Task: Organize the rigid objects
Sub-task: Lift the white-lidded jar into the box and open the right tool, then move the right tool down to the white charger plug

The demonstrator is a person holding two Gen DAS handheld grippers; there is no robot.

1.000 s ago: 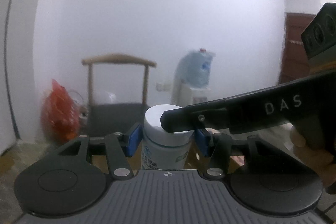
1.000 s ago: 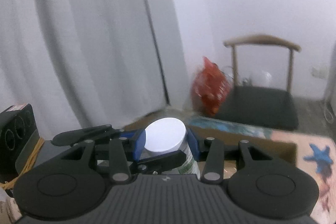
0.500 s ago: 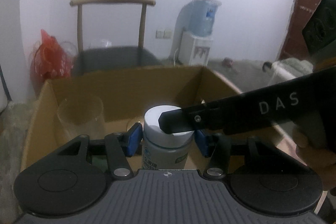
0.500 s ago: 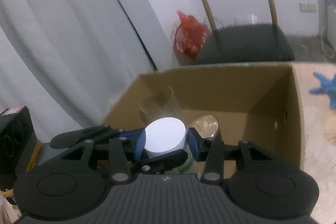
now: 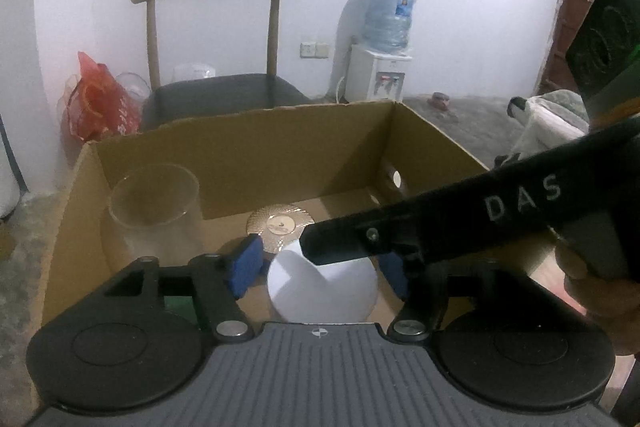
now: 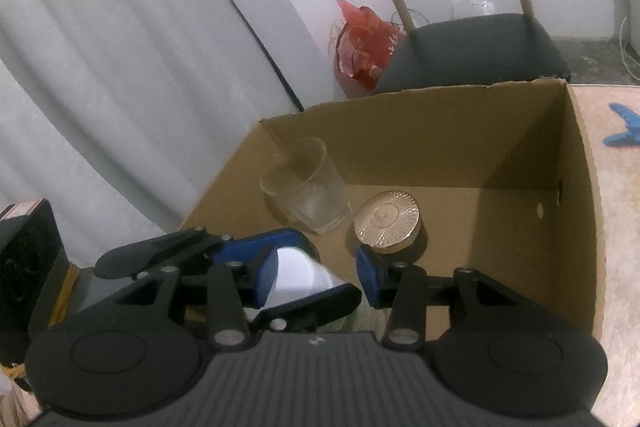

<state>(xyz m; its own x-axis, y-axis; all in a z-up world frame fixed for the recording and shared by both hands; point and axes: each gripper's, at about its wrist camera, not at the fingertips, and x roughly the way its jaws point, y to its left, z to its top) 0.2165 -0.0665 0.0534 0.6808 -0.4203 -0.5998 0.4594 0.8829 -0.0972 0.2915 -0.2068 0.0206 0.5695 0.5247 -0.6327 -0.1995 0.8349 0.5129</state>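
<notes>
Cardboard box (image 5: pixel 280 143), open-topped, fills both wrist views against a white wall. Nearest, the white-lidded jar (image 5: pixel 324 285) stands upright low inside the box, between the blue pads of the left gripper (image 5: pixel 320 265), whose jaws are opening and show a gap either side of the lid. The right gripper (image 6: pixel 316 269) straddles the same jar; whether its pads press cannot be told. Beyond lie a gold-lidded tin (image 6: pixel 386 223) just ahead and a clear glass (image 6: pixel 304 185) left; open floor remains rightward. Farthest stands a chair (image 5: pixel 216 39).
</notes>
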